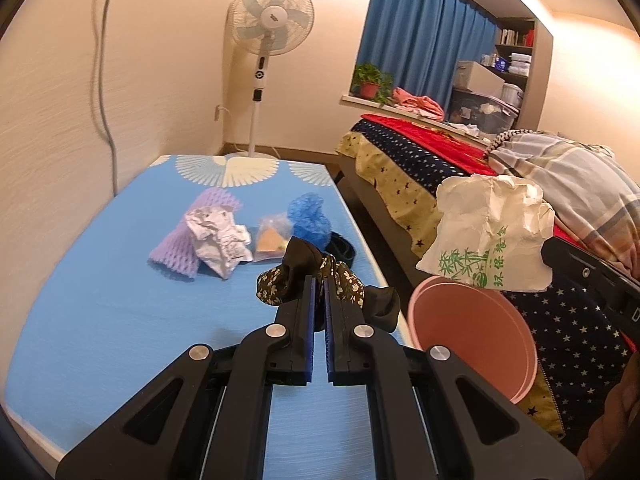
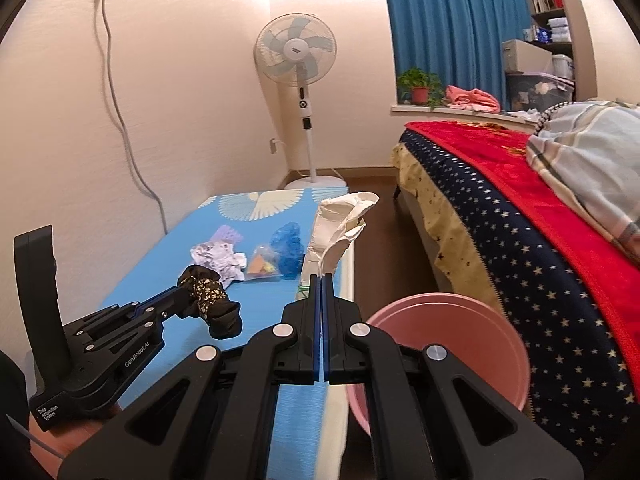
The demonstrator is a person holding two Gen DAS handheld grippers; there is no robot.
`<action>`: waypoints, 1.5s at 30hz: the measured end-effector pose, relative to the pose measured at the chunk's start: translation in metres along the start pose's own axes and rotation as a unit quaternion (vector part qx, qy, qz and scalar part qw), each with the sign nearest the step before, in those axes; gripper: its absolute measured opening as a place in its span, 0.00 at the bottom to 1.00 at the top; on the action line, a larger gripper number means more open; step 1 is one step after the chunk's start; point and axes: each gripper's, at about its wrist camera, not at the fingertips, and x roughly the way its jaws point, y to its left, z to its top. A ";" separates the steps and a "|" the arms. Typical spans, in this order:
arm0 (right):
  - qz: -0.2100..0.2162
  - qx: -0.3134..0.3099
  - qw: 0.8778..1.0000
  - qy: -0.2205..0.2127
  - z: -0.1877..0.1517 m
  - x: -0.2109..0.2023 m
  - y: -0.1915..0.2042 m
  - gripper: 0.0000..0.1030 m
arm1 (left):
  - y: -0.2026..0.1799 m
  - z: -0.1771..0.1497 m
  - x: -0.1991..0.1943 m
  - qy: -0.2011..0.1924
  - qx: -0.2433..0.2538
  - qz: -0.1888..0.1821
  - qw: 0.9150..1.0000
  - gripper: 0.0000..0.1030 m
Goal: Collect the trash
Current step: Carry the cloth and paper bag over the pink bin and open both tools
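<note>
My left gripper [image 1: 319,280] is shut on a black floral cloth scrunchie [image 1: 344,280] and holds it above the blue mattress [image 1: 100,300]; it also shows in the right wrist view [image 2: 208,294]. My right gripper [image 2: 321,278] is shut on a white plastic bag with green print [image 2: 340,220], which hangs over the pink bin [image 1: 472,332] in the left wrist view [image 1: 488,236]. On the mattress lie crumpled paper [image 1: 220,238], purple foam net [image 1: 188,248], a clear bag with orange contents [image 1: 270,240] and a blue foam net [image 1: 306,216].
The pink bin [image 2: 448,344] stands on the floor between the mattress and a bed with a starry cover [image 2: 540,240]. A standing fan [image 1: 266,40] is by the far wall. A black band [image 1: 340,246] lies near the mattress edge.
</note>
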 end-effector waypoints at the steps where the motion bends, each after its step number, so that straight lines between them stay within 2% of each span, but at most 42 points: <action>1: -0.003 0.000 1.000 0.000 0.000 -0.001 -0.002 0.01 | -0.003 -0.001 0.000 -0.001 0.002 -0.003 1.000 0.04; 25: -0.099 0.037 0.994 -0.002 0.001 -0.024 -0.055 0.01 | -0.070 -0.003 0.018 0.006 0.044 -0.062 0.997 0.04; 33: -0.144 0.054 0.988 0.011 -0.003 -0.019 -0.076 0.01 | -0.095 -0.006 0.030 0.015 0.062 -0.090 0.994 0.04; 45: -0.184 0.064 0.980 0.037 -0.011 0.001 -0.093 0.01 | -0.125 -0.018 0.066 0.051 0.077 -0.126 0.988 0.04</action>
